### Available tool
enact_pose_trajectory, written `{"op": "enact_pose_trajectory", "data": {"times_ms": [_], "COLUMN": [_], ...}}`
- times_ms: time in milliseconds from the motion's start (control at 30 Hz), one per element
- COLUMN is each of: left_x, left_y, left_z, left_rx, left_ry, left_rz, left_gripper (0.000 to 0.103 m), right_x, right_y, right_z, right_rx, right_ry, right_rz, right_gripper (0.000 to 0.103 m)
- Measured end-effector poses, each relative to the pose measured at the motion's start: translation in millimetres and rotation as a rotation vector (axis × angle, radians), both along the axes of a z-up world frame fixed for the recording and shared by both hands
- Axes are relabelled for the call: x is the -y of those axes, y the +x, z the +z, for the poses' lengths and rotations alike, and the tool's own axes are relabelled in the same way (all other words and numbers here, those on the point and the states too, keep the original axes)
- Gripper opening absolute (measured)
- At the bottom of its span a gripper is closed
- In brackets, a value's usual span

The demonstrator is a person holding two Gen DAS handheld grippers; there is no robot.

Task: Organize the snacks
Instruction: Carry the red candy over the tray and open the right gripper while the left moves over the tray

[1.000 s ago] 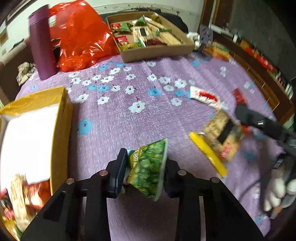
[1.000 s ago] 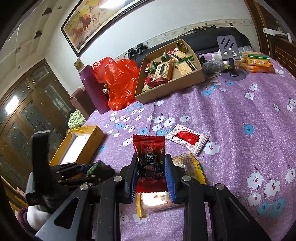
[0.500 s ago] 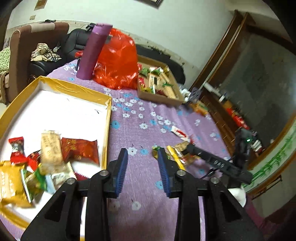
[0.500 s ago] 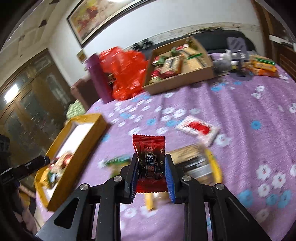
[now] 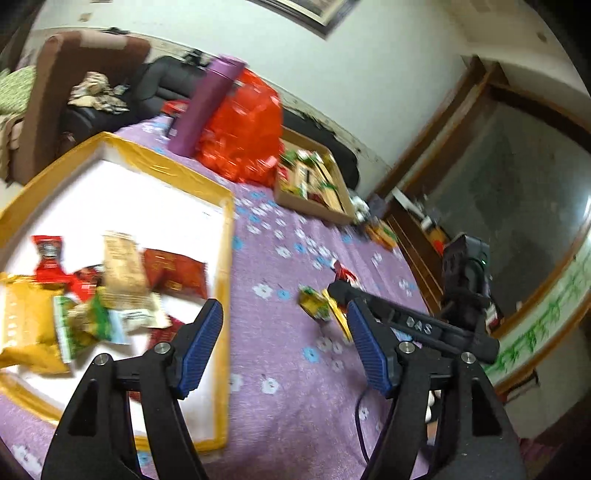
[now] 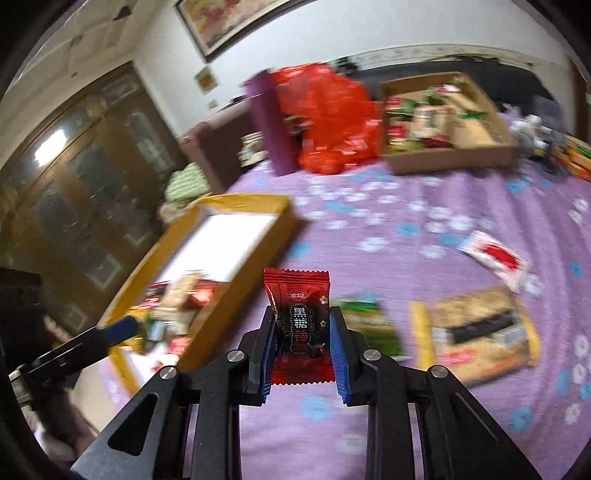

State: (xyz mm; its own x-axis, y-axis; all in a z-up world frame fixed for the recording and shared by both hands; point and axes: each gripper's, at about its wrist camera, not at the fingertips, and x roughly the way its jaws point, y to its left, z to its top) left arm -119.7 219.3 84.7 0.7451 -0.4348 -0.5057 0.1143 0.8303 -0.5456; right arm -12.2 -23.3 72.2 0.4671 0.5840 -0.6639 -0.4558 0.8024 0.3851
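Left tongs [image 5: 284,347] opening, empty, beside yellow box [image 5: 225,266]; right tongs [image 6: 302,345] clamped on red packet [image 6: 299,314].

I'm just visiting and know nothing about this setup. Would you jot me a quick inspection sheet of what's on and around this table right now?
Surface: purple flowered cloth.
Job's things: yellow box holding mixed snacks; red packet; green packet, cracker pack and white-red packet loose on the cloth.
Clutter: cardboard tray of snacks, red bag, purple bottle.
Grippers: left tool opening, nothing between its jaws; right tool shut on the red packet.
Cables: purple cable near the table edge.
Surroundings: sofa, wooden cabinet, framed picture.
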Motion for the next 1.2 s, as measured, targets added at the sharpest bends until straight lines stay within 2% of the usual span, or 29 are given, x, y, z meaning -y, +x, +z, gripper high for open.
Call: {"op": "enact_pose_trajectory", "data": {"times_ms": [233,400,467,567,700,800,867,1000,1200], "left_x": [-47.3,-66.9,-72.8,-78.5,-71.9,-59.2,-49.5,-17.4,41.8], "left_y": [-18.0,-28.3,-32.2,-37.4,-34.7,-32.5,-31.6,-25.9,-10.1], "left_z": [-3.9,-10.2,-11.5,-10.1,-7.4,-4.3,-0.3,5.3,-5.7], "left_rx": [-0.001,-0.010,-0.012,-0.008,0.000,0.012,0.028,0.022,-0.048], "left_ry": [-0.049,-0.081,-0.089,-0.088,-0.083,-0.098,-0.106,-0.060,-0.014], "left_rz": [0.141,0.185,0.196,0.211,0.197,0.132,0.092,-0.005,-0.152], "left_gripper": [0.076,0.077,0.077,0.077,0.082,0.082,0.083,0.083,0.083], "right_x": [-77.2,-129.4,-139.2,-140.8,-117.8,-85.0,-53.6,33.1,141.7], "right_y": [-2.0,-1.4,-2.5,-5.0,-6.3,-3.5,-2.9,4.0,19.8], "right_z": [4.7,-9.7,-12.2,-7.4,9.3,18.2,23.7,23.6,-4.1], "right_rx": [-0.043,-0.080,-0.092,-0.099,-0.057,-0.043,-0.020,0.007,-0.086], "right_ry": [0.039,-0.002,0.002,0.030,0.056,0.091,0.097,0.069,0.070], "right_rz": [0.151,0.211,0.223,0.229,0.193,0.145,0.094,-0.082,-0.302], "right_gripper": [0.027,0.030,0.030,0.037,0.041,0.042,0.044,0.055,0.056]}}
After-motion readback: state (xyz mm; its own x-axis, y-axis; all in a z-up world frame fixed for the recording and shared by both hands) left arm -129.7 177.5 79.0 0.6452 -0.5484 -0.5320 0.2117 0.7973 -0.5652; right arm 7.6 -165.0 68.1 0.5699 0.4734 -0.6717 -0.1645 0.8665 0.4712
